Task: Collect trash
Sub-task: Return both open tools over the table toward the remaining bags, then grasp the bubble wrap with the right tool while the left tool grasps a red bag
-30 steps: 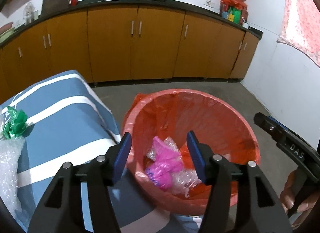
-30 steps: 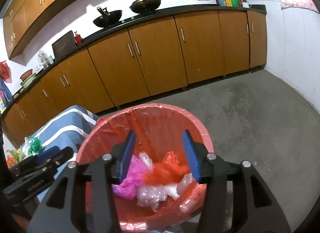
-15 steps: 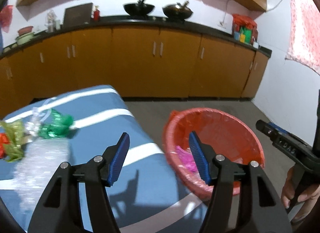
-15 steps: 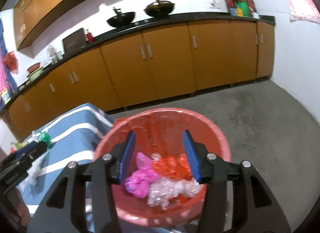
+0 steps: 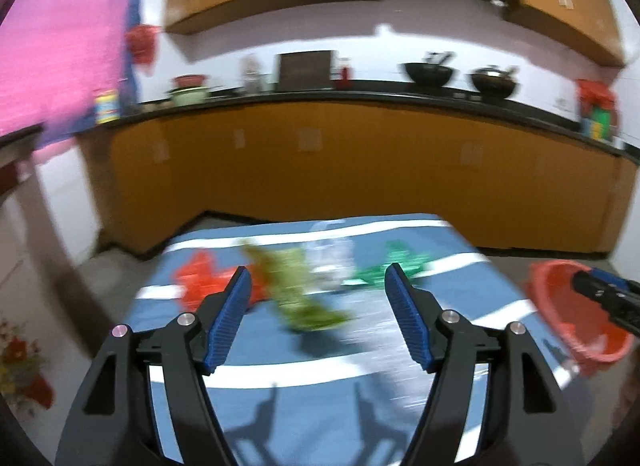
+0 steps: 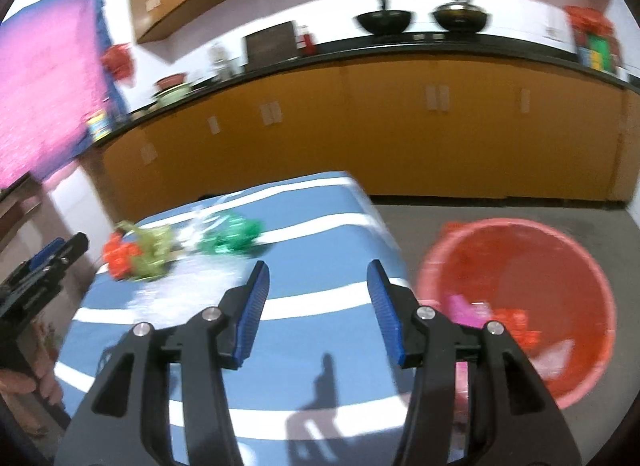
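Observation:
Trash lies on a blue-and-white striped table (image 5: 280, 386): a red wrapper (image 5: 198, 278), an olive-green wrapper (image 5: 296, 286), clear plastic (image 5: 330, 258) and a green wrapper (image 5: 394, 264). My left gripper (image 5: 318, 298) is open and empty, above the table's near half, facing the trash. My right gripper (image 6: 316, 294) is open and empty over the table's right part (image 6: 320, 225). The red wrapper (image 6: 120, 254), olive wrapper (image 6: 154, 246) and green wrapper (image 6: 232, 236) lie to its far left. The red-lined trash bin (image 6: 520, 302) stands on the floor to the right and holds pink, red and clear trash.
Orange cabinets (image 5: 360, 169) under a black counter run along the back wall, with two woks (image 6: 384, 21) on top. The bin also shows at the right edge of the left wrist view (image 5: 560, 318). Grey floor (image 6: 500, 213) lies between table and cabinets. The left wrist view is blurred.
Both grippers have swung left, away from the bin and towards the table. The trash on the table has come into view ahead of them. Both stay open and empty.

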### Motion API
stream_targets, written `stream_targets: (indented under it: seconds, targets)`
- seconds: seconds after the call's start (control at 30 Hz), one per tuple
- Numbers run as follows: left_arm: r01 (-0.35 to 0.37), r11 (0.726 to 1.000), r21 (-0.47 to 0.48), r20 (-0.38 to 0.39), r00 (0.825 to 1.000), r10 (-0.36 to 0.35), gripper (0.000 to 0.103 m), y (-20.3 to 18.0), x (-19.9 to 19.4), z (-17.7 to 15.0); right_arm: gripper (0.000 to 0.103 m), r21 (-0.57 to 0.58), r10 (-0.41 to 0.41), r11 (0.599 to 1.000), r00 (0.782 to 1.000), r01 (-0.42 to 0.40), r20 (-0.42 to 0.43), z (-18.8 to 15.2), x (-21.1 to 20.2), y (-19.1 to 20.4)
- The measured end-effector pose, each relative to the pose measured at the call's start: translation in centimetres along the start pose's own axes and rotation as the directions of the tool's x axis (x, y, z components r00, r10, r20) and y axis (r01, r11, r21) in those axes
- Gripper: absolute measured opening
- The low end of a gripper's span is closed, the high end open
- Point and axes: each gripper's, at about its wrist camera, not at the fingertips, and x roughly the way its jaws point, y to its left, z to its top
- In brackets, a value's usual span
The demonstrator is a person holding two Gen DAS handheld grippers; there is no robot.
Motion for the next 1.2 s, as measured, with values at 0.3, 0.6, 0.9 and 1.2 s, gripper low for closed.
stream_targets:
  seconds: [0.3,0.6,0.9,1.2]
  targets:
    - [-0.173,0.983,-0.061,-0.022,0.985,0.172,0.073,8.4,0.9,-2.0,0.053,-0.112,0.1,0.988,0.992,-0.109,-0.081,-2.0,3.2,10.5]
    - [-0.181,0.978,-0.104,-0.063,0.983,0.175,0.074,11.2,2.1,-3.3,0.046,-0.142,0.019,0.989,0.988,-0.041,-0.151,-3.9,6.7,12.0]
    - [-0.182,0.976,-0.119,-0.089,0.981,0.172,0.074,11.7,3.1,-3.6,0.013,-0.102,-0.002,0.995,0.987,-0.015,-0.161,-4.1,6.7,9.7]
    - [-0.181,0.976,-0.12,-0.113,0.979,0.168,0.077,11.6,3.9,-3.6,0.013,-0.065,-0.011,0.998,0.998,0.007,-0.061,-2.1,4.1,7.6]
